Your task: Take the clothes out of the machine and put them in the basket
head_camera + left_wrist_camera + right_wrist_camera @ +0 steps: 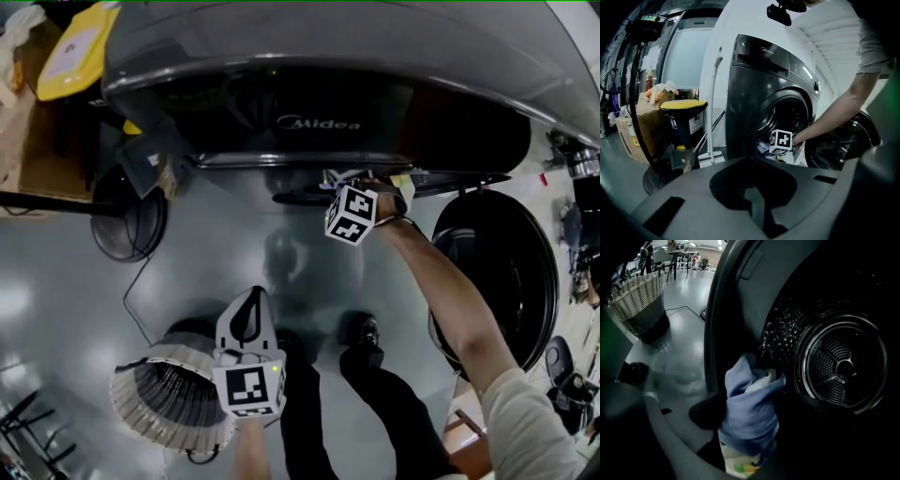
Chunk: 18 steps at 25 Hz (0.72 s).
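Crumpled blue and white clothes (750, 418) sit bunched at the drum mouth of the dark front-loading machine (319, 122) — its door (497, 272) swung open; the pale woven basket (164, 403) stands upright on the floor nearby.

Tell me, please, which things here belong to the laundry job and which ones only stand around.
Belong to the job:
washing machine, door open
blue cloth at the drum mouth
wicker basket on the floor

Just lying about:
yellow-lidded bin
cardboard box
white broom beside the machine
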{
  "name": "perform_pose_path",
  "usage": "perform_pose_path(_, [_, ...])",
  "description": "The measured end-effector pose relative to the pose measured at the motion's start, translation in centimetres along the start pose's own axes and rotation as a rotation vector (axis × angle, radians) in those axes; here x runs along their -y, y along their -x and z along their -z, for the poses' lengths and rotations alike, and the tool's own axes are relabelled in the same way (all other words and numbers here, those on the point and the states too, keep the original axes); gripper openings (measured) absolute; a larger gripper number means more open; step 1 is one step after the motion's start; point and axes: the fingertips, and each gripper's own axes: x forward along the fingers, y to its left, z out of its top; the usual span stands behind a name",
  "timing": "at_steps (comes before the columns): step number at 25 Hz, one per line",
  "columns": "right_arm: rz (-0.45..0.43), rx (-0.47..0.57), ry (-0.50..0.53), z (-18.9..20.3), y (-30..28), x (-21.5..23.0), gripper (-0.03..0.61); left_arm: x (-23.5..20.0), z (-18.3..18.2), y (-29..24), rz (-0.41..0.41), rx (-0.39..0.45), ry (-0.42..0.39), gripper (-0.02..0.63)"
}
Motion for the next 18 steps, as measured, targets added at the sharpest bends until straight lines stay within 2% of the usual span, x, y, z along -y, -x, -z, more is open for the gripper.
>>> perform_pose_path(5, [-0.065,0.003,-0.002,-0.1,-0.4,-0.6,0.28,-0.3,0.1,0.1,-0.007,0.002,0.002,0.018])
perform_pose_path(9, [-0.02,0.022,0.026,-0.4,0.2,-0.5,0.237,-0.1,-0.1,0.5,-0.003,0.006,-0.001,0.018])
perform_pose_path(10, [-0.003,0.024,0.03,-0.5,0.3,-0.2,0.181,-0.2,-0.2,0.6,-0.004,0.007,-0.003,0.018])
perform_pose_path(11, [0.009,0.02,0.032,-0.7,0.4,0.0,0.154,-0.2,-0.3,0.8,-0.005,0.006,-0.003,0.018])
perform_pose_path(15, [0.031,-0.004,0.043,-1.1,0.8,0.5,0.103,-0.4,-0.6,1.5,-0.013,0.001,-0.001,0.018])
perform_pose_path(18, [0.074,0.032,0.039,-2.2,2.0,1.3,0.089,-0.4,-1.0,1.9,-0.019,0.001,0.002,0.018])
